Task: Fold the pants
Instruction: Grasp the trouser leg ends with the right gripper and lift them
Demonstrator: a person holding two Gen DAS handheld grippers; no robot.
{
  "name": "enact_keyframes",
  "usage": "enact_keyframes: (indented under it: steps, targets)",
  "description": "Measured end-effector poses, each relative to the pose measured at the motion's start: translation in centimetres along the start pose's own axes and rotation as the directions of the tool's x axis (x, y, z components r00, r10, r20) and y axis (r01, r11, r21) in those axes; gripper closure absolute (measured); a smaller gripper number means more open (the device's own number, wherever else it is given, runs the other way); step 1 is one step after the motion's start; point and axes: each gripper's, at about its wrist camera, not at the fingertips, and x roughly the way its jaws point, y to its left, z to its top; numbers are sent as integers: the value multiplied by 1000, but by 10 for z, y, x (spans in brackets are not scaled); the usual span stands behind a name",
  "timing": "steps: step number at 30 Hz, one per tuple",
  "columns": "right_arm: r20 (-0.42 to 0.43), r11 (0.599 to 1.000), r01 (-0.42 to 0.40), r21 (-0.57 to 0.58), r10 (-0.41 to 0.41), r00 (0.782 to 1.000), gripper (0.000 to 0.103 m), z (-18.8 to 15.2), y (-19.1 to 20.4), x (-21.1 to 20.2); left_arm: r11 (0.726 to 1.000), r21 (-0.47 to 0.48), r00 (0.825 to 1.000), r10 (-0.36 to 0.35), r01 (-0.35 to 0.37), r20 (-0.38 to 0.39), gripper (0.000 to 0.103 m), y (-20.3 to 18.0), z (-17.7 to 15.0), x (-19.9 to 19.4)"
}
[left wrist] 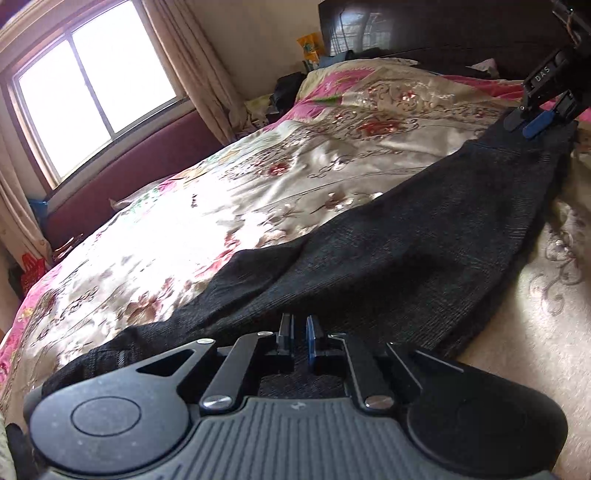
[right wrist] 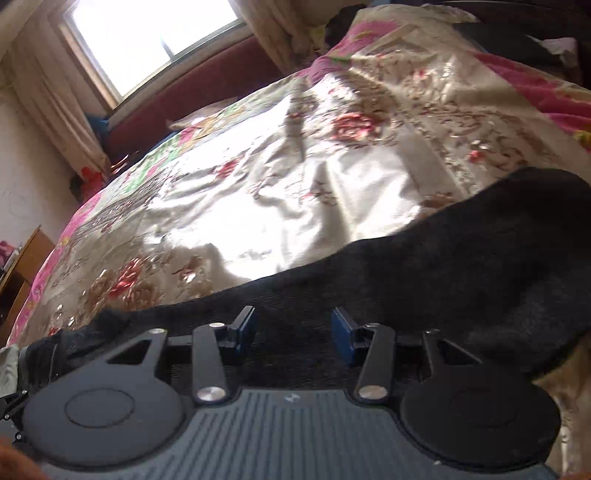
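Note:
Dark knitted pants (left wrist: 406, 240) lie stretched out on a flowered satin bedspread (left wrist: 258, 177), running from the near left to the far right. My left gripper (left wrist: 299, 332) hovers low over their near end. Its blue pads stand a thin slit apart, and I see no cloth pinched between them. At the far end my right gripper (left wrist: 539, 120) sits over the pants' edge. In the right wrist view the right gripper (right wrist: 293, 326) is open, fingers wide apart just above the pants (right wrist: 443, 266), nothing between them.
A window (left wrist: 96, 92) with curtains and a dark red padded ledge (left wrist: 140, 177) run along the far side of the bed. A dark headboard (left wrist: 424, 26) and loose clutter stand at the bed's head. A wooden piece of furniture (right wrist: 22, 266) is at the left.

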Motion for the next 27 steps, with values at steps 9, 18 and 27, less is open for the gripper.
enact_keyframes:
  steps: [9, 18, 27]
  targets:
    - [106, 936, 101, 338, -144, 984, 57, 3, -135, -21, 976, 168, 990, -139, 142, -30, 78, -93, 57, 37]
    - [200, 891, -48, 451, -49, 979, 50, 19, -163, 4, 969, 185, 986, -156, 163, -52, 78, -114, 71, 44]
    - [188, 907, -17, 420, -69, 980, 76, 18, -150, 10, 969, 167, 983, -179, 183, -39, 78, -121, 80, 52]
